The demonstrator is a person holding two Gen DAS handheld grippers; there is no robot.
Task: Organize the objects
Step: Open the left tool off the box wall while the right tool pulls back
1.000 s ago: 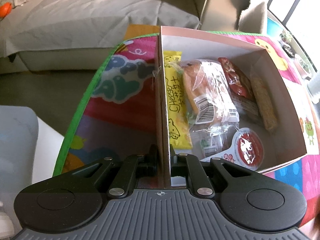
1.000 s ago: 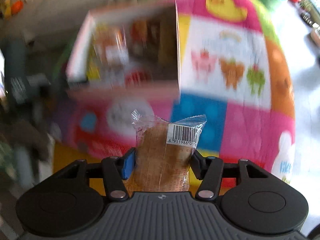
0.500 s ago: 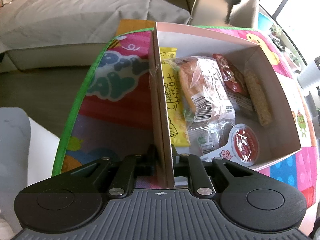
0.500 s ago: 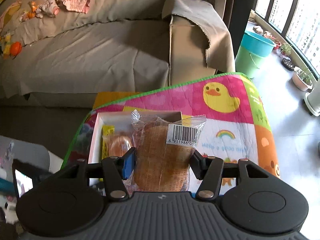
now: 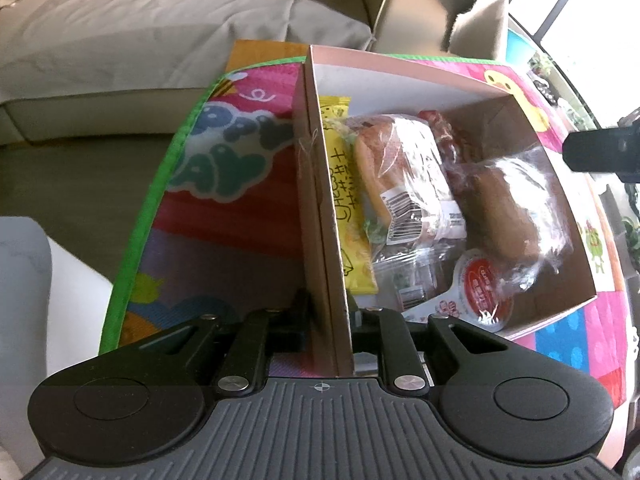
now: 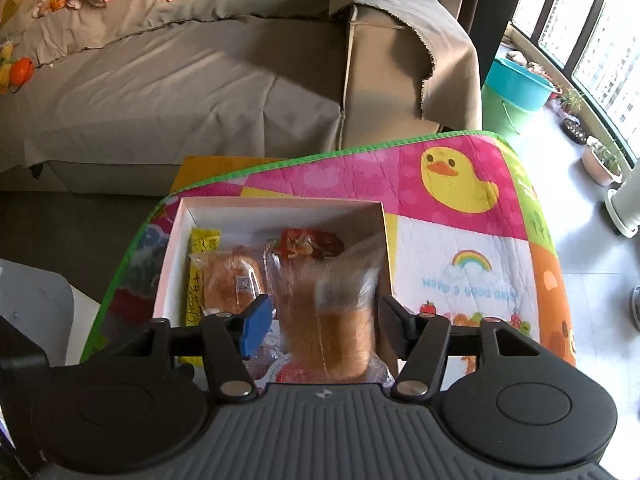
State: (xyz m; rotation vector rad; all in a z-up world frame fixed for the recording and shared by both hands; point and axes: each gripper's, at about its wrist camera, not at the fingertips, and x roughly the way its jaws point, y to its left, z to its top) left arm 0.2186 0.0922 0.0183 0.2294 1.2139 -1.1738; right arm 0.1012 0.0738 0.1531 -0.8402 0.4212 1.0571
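Showing: a cardboard box (image 5: pixel 400 76) of wrapped snacks standing on a patterned play mat (image 6: pixel 472 240)
Left gripper (image 5: pixel 329 314): jaws drawn narrow and clamped on the box's left wall, one finger outside the wall and one inside, at the near corner
Right gripper (image 6: pixel 326 320): jaws spread wide over the box, with its fingers clear of the packet on both sides; part of it appears as a dark bar at the right edge of the left wrist view
Bread packet (image 6: pixel 332 312): clear wrapper around a brown loaf, blurred in the right wrist view; in the left wrist view it lies inside the box toward the right wall (image 5: pixel 508 216), partly over the red-lidded cup
Yellow snack bar (image 5: pixel 346 208): lying lengthwise against the inside of the left wall
Wrapped bun (image 5: pixel 400 184): between the yellow snack bar and the bread packet, barcode label facing up
Red packet (image 6: pixel 310 242): at the far end of the box, partly covered by the other packets
Red-lidded cup (image 5: pixel 482 290): at the near edge of the box floor
Sofa (image 6: pixel 180 72): beyond the mat, covered in grey-brown cloth
Bucket (image 6: pixel 516 96): teal over green, on the floor near the window
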